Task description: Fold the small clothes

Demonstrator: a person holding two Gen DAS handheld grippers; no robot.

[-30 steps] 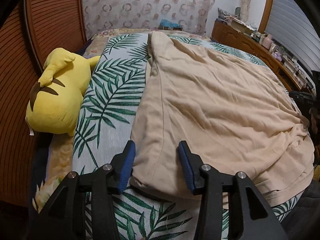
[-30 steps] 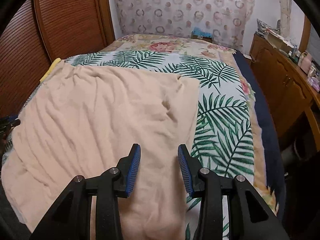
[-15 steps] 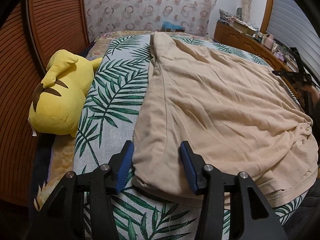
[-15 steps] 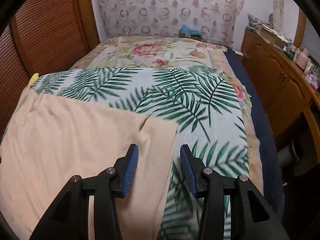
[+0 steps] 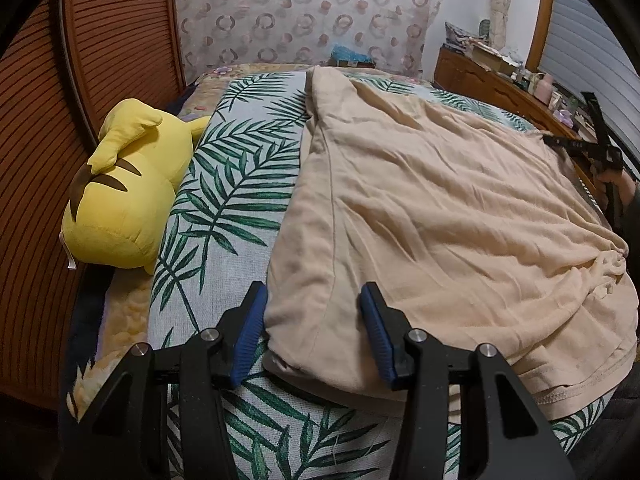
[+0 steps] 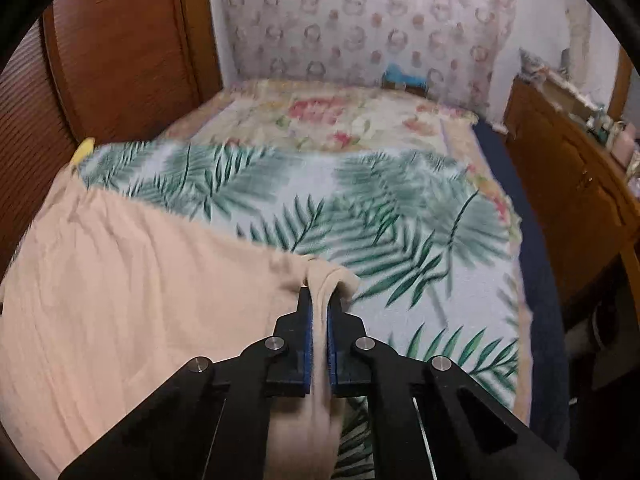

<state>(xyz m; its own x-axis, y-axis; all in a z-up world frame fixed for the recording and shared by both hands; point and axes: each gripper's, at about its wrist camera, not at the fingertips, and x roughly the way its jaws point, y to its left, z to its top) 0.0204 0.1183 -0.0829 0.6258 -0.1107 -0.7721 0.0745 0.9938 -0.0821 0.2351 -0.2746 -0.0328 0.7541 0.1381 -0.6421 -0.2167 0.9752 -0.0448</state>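
Beige shirt [image 6: 120, 300] pinched in right gripper [image 6: 319, 300] jaws; left gripper [image 5: 312, 300] jaws apart; no writing readable.

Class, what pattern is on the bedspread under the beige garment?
Green palm fronds on a pale ground, clearest on the bedspread in the left wrist view.

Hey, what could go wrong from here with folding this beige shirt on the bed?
1. The left gripper is open around the beige shirt corner, not clamped; a pull from the right side may drag that corner away.
2. The right gripper pinches a bunched edge, so the fold may come out creased.
3. The yellow plush toy lies close beside the shirt.
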